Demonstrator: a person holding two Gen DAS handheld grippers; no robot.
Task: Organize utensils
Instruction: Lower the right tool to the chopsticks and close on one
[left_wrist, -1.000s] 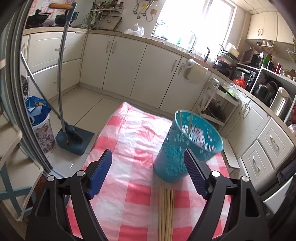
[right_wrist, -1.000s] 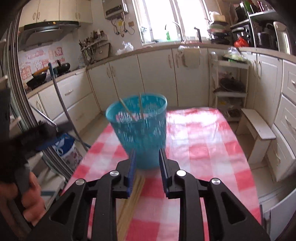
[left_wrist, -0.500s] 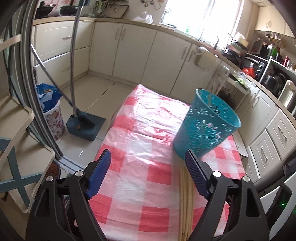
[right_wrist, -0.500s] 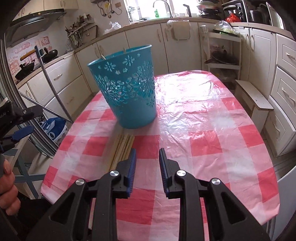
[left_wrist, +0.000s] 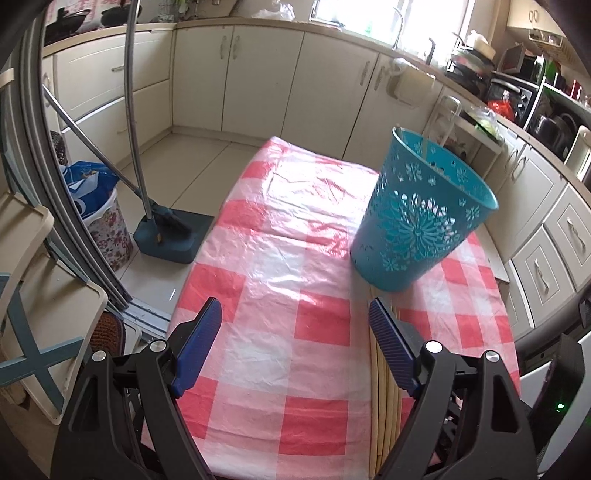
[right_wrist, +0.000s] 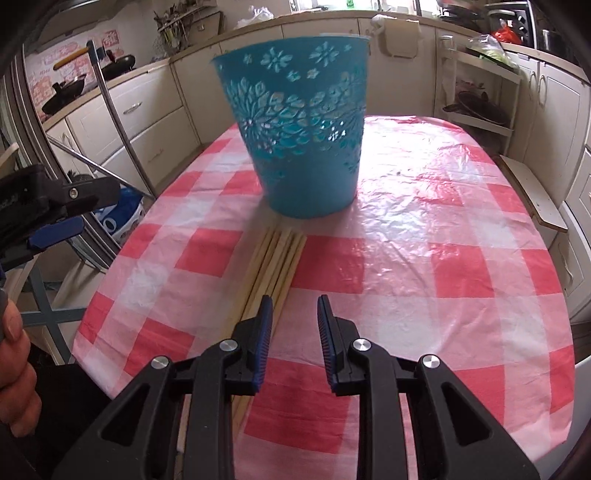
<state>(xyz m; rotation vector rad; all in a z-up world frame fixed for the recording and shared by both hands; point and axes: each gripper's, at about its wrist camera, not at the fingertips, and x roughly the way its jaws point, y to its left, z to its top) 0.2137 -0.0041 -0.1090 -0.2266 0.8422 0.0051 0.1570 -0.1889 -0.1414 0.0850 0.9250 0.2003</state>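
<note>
A teal cut-out plastic basket (left_wrist: 421, 221) (right_wrist: 299, 140) stands upright on the red-and-white checked tablecloth (left_wrist: 280, 280) (right_wrist: 424, 229). A pale stick (left_wrist: 424, 147) leans inside it. A bundle of several wooden chopsticks (right_wrist: 275, 258) (left_wrist: 384, 406) lies flat just in front of the basket, pointing at it. My left gripper (left_wrist: 293, 314) hovers wide open over the cloth, its right finger above the bundle. My right gripper (right_wrist: 294, 301) has a narrow empty gap, and its left finger sits over the chopsticks' near part. The left gripper (right_wrist: 55, 214) also shows at the right view's left edge.
A broom and dustpan (left_wrist: 162, 229) and a flowered bin with a blue bag (left_wrist: 103, 221) stand on the floor left of the table. Cream cabinets (left_wrist: 325, 85) line the walls. A wooden step stool (right_wrist: 532, 192) sits at the table's right. A hand (right_wrist: 14, 369) shows at lower left.
Both grippers have sunk toward the table and tipped downward. The basket now sits higher in each view and the chopsticks lie closer under the fingers. Neither jaw gap has changed.
</note>
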